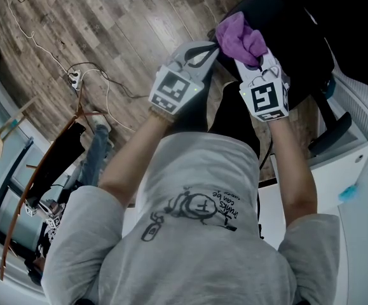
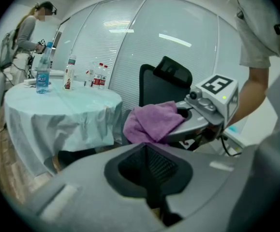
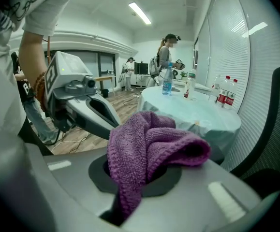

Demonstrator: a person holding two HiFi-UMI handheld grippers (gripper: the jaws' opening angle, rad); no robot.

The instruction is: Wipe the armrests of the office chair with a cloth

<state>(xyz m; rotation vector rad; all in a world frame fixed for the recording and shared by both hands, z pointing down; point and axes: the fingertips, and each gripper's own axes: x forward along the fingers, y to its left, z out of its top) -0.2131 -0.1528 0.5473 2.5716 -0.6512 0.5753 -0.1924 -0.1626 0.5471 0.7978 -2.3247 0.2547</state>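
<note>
A purple cloth (image 1: 239, 37) is bunched in my right gripper (image 1: 252, 57), which is shut on it. In the right gripper view the cloth (image 3: 147, 149) spills out over the closed jaws. My left gripper (image 1: 203, 54) hangs just left of it, shut with nothing between its jaws. The left gripper view shows the cloth (image 2: 152, 122) and the right gripper (image 2: 205, 110) close ahead. The black office chair (image 1: 292, 40) is just beyond both grippers, and one armrest (image 1: 333, 132) sticks out at the right. Its backrest (image 2: 163, 83) stands behind the cloth.
A round table with a pale cover (image 2: 62, 100) carries water bottles (image 2: 43, 76) to the left of the chair. A person (image 3: 166, 50) stands beyond the table. Cables (image 1: 75, 75) trail over the wooden floor. A white cabinet (image 1: 339, 170) stands beside the armrest.
</note>
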